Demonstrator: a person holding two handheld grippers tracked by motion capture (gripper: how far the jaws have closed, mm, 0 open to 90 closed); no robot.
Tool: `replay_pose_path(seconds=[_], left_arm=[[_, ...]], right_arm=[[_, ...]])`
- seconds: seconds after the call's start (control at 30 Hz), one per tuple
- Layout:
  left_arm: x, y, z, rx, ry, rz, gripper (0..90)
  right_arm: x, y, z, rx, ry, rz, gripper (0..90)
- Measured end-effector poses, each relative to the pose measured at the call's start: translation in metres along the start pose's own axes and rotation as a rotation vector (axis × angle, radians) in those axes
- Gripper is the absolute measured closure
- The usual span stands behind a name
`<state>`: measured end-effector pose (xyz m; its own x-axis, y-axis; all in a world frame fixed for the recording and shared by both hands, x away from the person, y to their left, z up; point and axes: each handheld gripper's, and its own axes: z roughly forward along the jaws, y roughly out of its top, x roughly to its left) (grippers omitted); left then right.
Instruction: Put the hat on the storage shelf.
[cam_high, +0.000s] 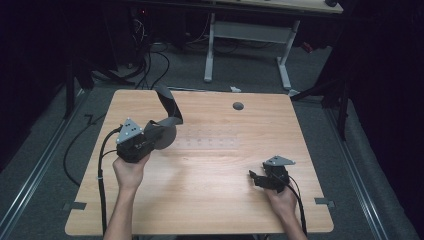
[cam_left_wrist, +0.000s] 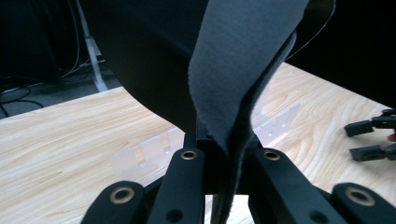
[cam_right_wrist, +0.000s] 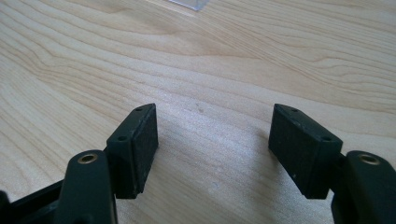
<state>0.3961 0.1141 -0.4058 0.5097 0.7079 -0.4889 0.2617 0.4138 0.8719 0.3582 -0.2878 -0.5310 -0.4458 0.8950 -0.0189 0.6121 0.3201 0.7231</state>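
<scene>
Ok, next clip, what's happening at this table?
A person at a wooden table works with a hand-held gripper in each hand. The left gripper has its jaws shut on a strip of dark grey cloth, which is lifted off the table and curls upward above it. The right gripper sits low over bare wood near the table's right front, jaws open and holding nothing. A clear plastic rack lies mid-table.

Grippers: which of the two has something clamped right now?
The left gripper: its jaws are shut on a dark grey fabric strap that rises above the table. The right gripper is open, bare wood between its jaws.
</scene>
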Motion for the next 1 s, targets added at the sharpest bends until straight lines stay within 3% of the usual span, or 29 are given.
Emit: replay_pose_path(seconds=[0.2, 0.53, 1.0], left_arm=[[0.004, 0.001, 0.010, -0.015, 0.014, -0.011, 85.9], [0.010, 0.000, 0.020, -0.024, 0.069, 0.021, 85.9], [0.018, -0.004, 0.030, -0.021, 0.109, 0.017, 85.9]], right_arm=[[0.000, 0.000, 0.000, 0.002, 0.000, 0.003, 32.9], [0.000, 0.000, 0.000, 0.002, 0.002, 0.001, 32.7], [0.000, 0.000, 0.000, 0.001, 0.004, -0.003, 32.4]])
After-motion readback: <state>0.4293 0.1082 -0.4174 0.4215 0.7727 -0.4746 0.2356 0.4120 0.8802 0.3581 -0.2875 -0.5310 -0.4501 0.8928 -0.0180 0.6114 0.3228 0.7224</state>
